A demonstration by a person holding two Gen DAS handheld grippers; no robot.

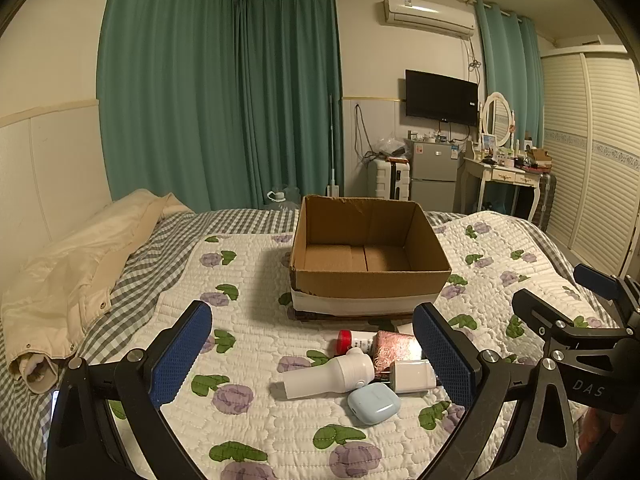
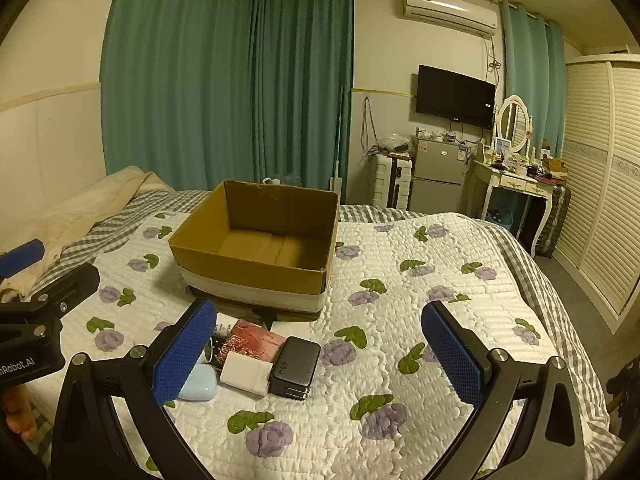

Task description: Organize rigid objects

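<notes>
An open, empty cardboard box (image 1: 370, 280) (image 2: 256, 268) stands on the floral quilt. In front of it lies a small heap: a white handheld device (image 1: 332, 374), a light blue earbud case (image 1: 374, 398) (image 2: 198, 386), a white charger plug (image 1: 412, 376) (image 2: 246, 372), a pink patterned box (image 1: 396, 346) (image 2: 254, 340), a red-capped tube (image 1: 356, 340) and a black power bank (image 2: 296, 368). My left gripper (image 1: 312, 354) is open, low over the heap. My right gripper (image 2: 320, 352) is open, just right of the heap, and shows at the right edge of the left wrist view (image 1: 560, 320).
A cream jacket (image 1: 76, 276) lies on the bed's left side over a grey checked sheet (image 1: 132, 272). Beyond the bed stand a fridge (image 1: 434, 174), a dressing table (image 1: 508, 176), a suitcase (image 1: 390, 178) and a louvred wardrobe (image 1: 596, 152).
</notes>
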